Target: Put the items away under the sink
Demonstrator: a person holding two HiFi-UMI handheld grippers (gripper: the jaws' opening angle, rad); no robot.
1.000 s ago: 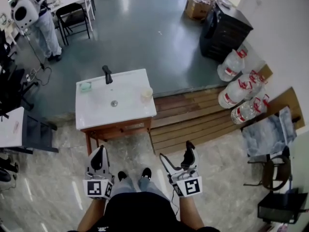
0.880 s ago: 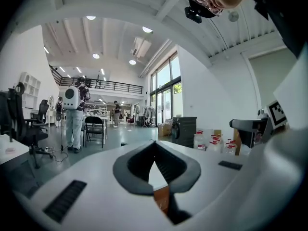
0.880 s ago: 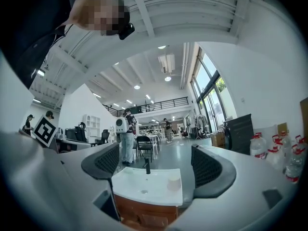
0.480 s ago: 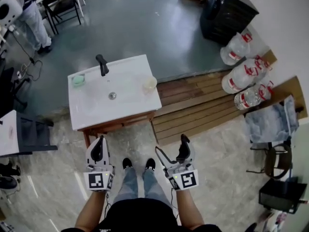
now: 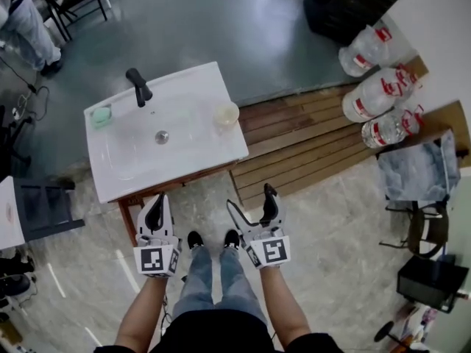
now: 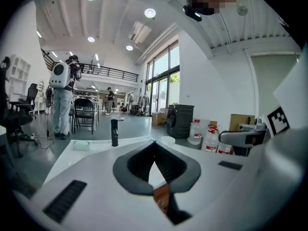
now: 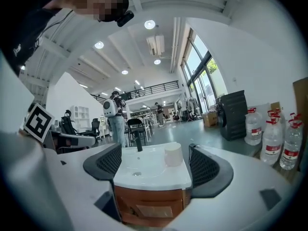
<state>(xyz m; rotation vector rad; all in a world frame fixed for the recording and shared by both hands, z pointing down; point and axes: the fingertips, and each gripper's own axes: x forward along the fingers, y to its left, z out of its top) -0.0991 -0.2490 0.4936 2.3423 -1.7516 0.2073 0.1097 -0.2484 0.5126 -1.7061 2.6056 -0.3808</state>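
A white sink (image 5: 132, 164) on a wooden cabinet (image 5: 176, 184) stands in front of me. On its top are a black faucet (image 5: 137, 87), a pale green item (image 5: 101, 115) at the far left and a cream cup (image 5: 226, 114) at the far right. My left gripper (image 5: 155, 210) hovers shut just before the cabinet's front, with nothing held. My right gripper (image 5: 252, 201) is open and empty, off the cabinet's right corner. The right gripper view frames the sink (image 7: 159, 174), cup (image 7: 173, 154) and cabinet front (image 7: 151, 203) between the open jaws. The cabinet's inside is hidden.
Large water jugs (image 5: 368, 43) lie at the right beside wooden decking (image 5: 309, 145). A black cabinet (image 5: 346, 2) stands behind them. A chair draped with cloth (image 5: 419, 171) is at the far right, a dark chair (image 5: 44, 208) at the left, and a person (image 5: 29, 20) at the far left.
I have come closer to the sink, which now sits lower and larger in the head view. Both grippers have advanced toward the cabinet front, their jaws unchanged.
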